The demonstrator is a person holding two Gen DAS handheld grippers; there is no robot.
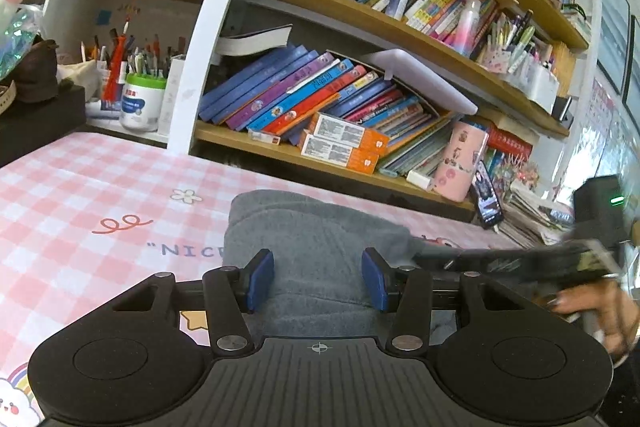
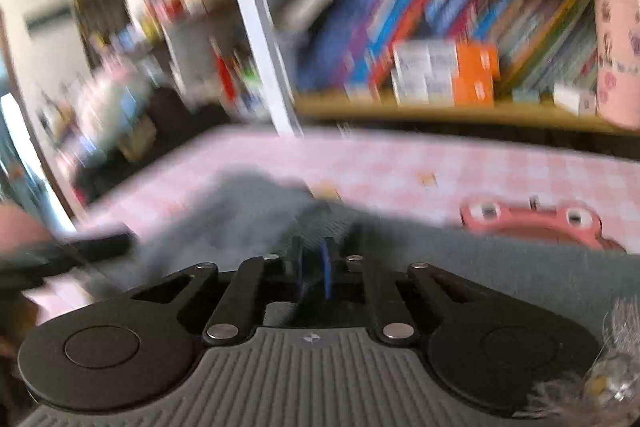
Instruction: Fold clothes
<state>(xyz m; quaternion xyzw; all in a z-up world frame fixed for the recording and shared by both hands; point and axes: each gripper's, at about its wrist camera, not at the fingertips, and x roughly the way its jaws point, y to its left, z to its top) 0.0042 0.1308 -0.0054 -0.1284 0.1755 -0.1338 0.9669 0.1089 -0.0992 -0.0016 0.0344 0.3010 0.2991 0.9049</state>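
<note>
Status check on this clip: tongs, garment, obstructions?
Left tongs open over grey garment. Right tongs shut, apparently pinching garment; view blurred. Pink item beside garment.

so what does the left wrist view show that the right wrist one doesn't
Only the left wrist view shows the open left tongs over the grey garment, the "NICE" print, the green-lidded pen tub and a phone.

Only the right wrist view, which is blurred, shows the right tongs with blue pads nearly together, and a pink crab-like print.

Both show the garment, the pink checked tablecloth, the orange boxes and the pink tumbler.
</note>
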